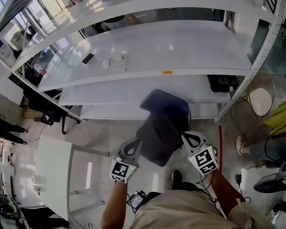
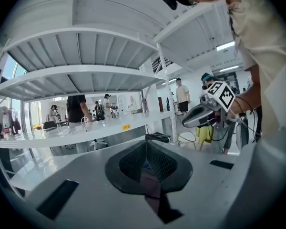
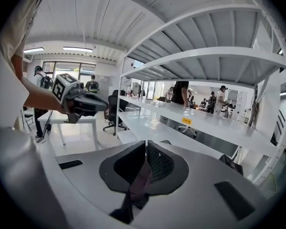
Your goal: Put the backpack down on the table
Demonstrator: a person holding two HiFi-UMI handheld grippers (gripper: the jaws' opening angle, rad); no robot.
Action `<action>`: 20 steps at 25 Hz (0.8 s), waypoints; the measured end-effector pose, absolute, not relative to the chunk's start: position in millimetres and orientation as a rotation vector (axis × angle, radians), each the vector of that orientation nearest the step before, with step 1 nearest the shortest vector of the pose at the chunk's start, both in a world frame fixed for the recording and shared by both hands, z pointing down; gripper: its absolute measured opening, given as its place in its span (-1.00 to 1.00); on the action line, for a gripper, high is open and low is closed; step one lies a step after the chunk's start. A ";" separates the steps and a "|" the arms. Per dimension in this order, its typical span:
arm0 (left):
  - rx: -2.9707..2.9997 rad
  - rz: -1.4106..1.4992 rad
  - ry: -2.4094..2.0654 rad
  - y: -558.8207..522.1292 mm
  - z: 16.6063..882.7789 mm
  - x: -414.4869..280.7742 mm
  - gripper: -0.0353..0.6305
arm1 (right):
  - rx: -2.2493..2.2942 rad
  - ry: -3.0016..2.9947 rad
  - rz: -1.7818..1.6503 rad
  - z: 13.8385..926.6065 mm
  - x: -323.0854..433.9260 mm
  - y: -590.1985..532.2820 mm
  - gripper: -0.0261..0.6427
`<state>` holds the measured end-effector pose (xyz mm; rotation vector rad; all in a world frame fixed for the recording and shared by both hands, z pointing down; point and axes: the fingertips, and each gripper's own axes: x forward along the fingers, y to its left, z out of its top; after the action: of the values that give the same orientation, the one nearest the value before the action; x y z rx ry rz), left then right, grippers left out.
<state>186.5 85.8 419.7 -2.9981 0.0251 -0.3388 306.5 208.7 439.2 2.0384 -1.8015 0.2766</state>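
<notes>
The left gripper (image 1: 135,142) has its jaws pressed together on a dark strap (image 2: 152,192), which runs down out of the pads. The right gripper (image 1: 187,136) is likewise clamped on a second strap (image 3: 139,182). Between the two hangs the dark blue backpack (image 1: 164,123), in the air above the floor, its top tilted toward the shelf rack (image 1: 205,46). What is inside the backpack cannot be seen.

It is not on the white table (image 1: 52,166), which stands well apart at the lower left of the head view.

On the rack's middle shelf a dark phone (image 1: 88,58) lies toward the left end, with small pale items (image 1: 119,61) just beside it. A yellow label (image 1: 167,72) sits on that shelf's front edge. On the lower shelf a black bag (image 1: 222,83) rests at the right end, beside the upright post.
</notes>
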 end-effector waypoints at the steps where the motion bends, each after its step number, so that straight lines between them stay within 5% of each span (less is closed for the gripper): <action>1: -3.000 -0.348 0.025 82.2 424.7 193.2 -0.86 | 2.035 -1.802 0.281 444.4 312.8 205.9 -0.84; 17: -3.084 -0.589 -0.071 21.5 546.6 287.6 -0.85 | 2.066 -1.705 0.576 557.1 386.4 174.5 -0.83; 20: -3.081 -0.655 -0.112 2.3 584.4 313.6 -0.85 | 2.103 -1.645 0.657 588.4 409.4 169.1 -0.54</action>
<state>313.6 2.3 584.4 -3.0810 -0.1119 -0.6549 409.4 169.1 588.4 2.1026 -1.6454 0.6573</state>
